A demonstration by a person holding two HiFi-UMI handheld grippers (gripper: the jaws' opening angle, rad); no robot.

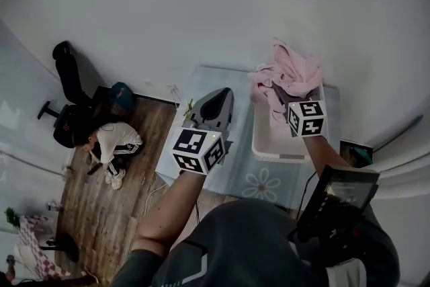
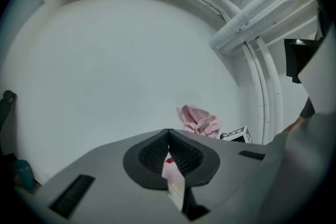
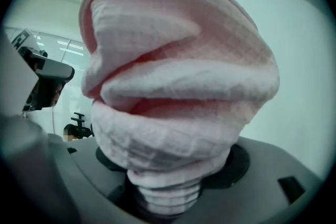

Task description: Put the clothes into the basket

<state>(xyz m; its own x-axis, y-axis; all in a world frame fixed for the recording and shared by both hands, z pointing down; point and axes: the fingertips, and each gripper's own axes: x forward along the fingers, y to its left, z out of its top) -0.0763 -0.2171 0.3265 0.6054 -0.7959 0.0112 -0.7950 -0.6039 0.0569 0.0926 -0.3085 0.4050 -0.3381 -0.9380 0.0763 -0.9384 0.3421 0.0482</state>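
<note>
A bunched pink cloth (image 1: 289,74) hangs over the far end of the white basket (image 1: 259,144), which stands on a glass table. My right gripper (image 1: 287,103) is shut on the cloth, with its marker cube just below the bundle. The right gripper view is filled by the pink cloth (image 3: 178,86), wadded thick between the jaws of the right gripper (image 3: 168,176). My left gripper (image 1: 216,99) floats left of the basket with its jaws together. In its own view the left gripper (image 2: 168,136) points toward a white wall. A pale strip shows in its slit, and the pink cloth (image 2: 198,120) sits beyond.
The glass table (image 1: 262,181) has a flower print near its front. On the wooden floor at left a person (image 1: 111,141) sits beside a black office chair (image 1: 67,111). A black device (image 1: 339,198) hangs at the lower right.
</note>
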